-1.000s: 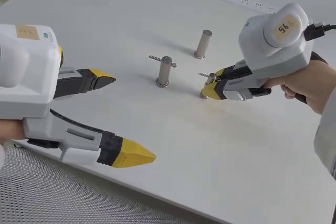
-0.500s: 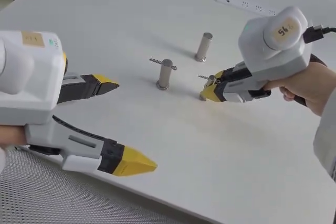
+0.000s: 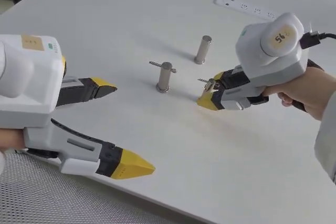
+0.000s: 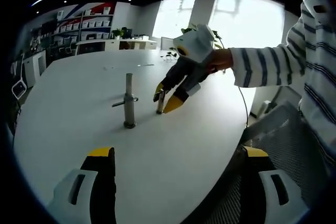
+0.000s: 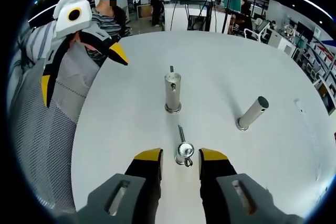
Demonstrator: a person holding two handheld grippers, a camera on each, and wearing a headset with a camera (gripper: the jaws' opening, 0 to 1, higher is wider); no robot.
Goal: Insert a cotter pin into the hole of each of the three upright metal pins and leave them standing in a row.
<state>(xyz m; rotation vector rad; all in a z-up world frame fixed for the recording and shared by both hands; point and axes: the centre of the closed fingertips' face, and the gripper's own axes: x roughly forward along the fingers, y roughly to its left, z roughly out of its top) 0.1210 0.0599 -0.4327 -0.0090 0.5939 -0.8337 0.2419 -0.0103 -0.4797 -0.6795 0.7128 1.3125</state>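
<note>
Logging: my right gripper (image 5: pixel 181 156) has eased open, empty, straddling the near pin (image 3: pixel 211 83) right of the middle pin (image 3: pixel 166 77), both cottered; far pin (image 3: pixel 203 48) bare; left gripper (image 4: pixel 178 153) open, empty.

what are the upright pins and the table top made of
Upright pins: likely steel or similar metal, grey satin sheen with bright highlights. Table top: smooth matte white, soft shadows, probably laminate or painted board; the look leaves it open.

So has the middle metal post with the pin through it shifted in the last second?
No. The middle post stands at the same offset from the bare post behind it as before.
</note>
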